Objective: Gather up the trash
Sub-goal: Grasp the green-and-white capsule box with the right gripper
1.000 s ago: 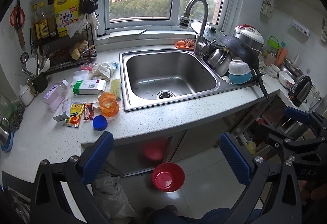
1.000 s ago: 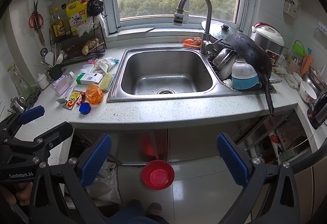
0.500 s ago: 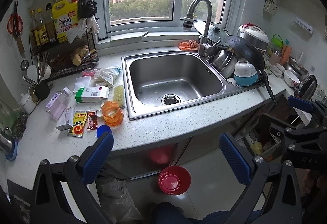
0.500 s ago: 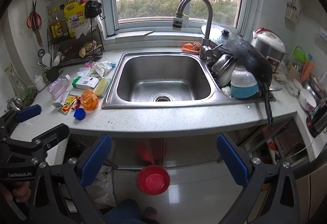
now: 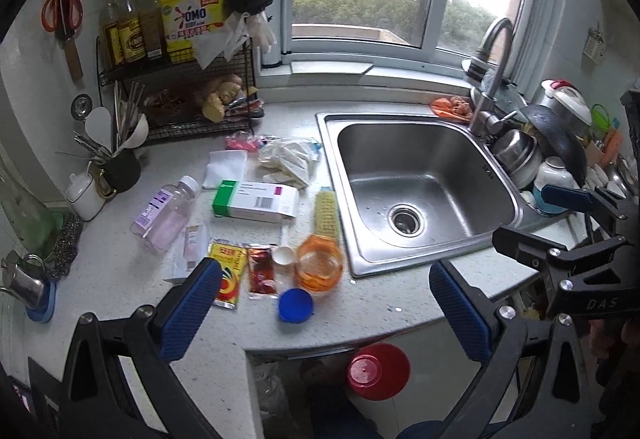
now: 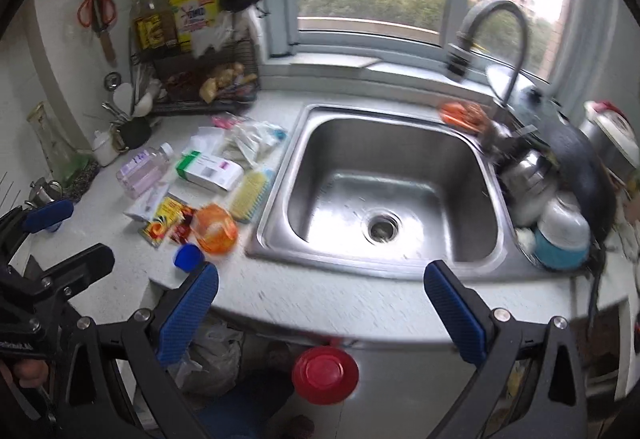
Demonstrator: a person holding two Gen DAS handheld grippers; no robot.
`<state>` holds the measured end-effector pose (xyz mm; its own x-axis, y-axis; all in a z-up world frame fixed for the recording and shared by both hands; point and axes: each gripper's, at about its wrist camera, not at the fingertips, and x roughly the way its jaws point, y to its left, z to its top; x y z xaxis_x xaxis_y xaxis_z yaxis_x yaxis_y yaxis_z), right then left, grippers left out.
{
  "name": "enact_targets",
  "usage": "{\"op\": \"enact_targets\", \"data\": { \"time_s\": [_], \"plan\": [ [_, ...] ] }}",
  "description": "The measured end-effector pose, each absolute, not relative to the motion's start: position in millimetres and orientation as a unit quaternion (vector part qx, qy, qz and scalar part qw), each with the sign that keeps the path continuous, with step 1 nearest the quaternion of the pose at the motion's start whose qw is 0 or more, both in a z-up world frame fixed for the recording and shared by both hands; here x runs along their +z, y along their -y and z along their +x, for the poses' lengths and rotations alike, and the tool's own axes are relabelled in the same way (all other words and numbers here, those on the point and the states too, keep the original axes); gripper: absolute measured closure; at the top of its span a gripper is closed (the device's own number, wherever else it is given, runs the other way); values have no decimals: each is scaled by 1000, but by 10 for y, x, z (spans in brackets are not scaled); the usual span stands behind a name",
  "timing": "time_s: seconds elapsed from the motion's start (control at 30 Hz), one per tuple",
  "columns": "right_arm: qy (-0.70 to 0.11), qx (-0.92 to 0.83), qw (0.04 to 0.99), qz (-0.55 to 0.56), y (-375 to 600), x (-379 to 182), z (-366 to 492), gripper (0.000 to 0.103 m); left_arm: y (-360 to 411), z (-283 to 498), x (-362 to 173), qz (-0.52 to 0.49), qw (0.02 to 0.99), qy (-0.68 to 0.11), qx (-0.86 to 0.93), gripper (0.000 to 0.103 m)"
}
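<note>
both my tongs are spread wide and carry nothing: the left gripper [image 5: 324, 303] hangs over the counter's front edge, the right gripper [image 6: 320, 303] over the rim in front of the sink [image 6: 384, 195]. the trash lies in a loose cluster on the countertop [image 5: 120, 279] left of the sink: a yellow sachet [image 5: 229, 275] and a red sachet [image 5: 262, 271] side by side, a blue bottle cap [image 5: 295, 305] just in front of them, a crumpled orange plastic cup [image 5: 320, 263] beside the sink rim, a green-and-white carton [image 5: 256, 201] behind, and a clear plastic bottle [image 5: 166, 213] on its side. i judge it all light. the sachets are flat and slick, so i'd pinch a raised edge; the cup will crush, so take its rim; the carton is stiff, so grip across its narrow side.
</note>
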<state>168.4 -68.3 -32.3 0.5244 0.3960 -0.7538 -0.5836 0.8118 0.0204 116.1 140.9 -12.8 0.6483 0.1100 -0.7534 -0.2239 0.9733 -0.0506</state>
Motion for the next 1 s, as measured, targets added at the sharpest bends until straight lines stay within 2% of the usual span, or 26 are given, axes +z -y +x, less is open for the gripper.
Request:
{"op": "enact_targets", "data": {
  "time_s": [0.2,0.5,0.77,1.0],
  "plan": [
    [-387,366,822,-202,-196,-439,2093,0,-2153,1533,-292,-81,888,-433,129,0],
    [-408,454,745,-270,-1223,-719,2593,0,-3056,1790,-754,-100,843,-502,164,0],
    [-432,503,665,-344,-2037,-1200,2792,0,-3570,1903,-1238,-158,816,-527,176,0],
    [-442,501,620,-411,-2423,-1713,2923,0,-3728,1929,-1444,-183,806,-536,170,0]
  ]
}}
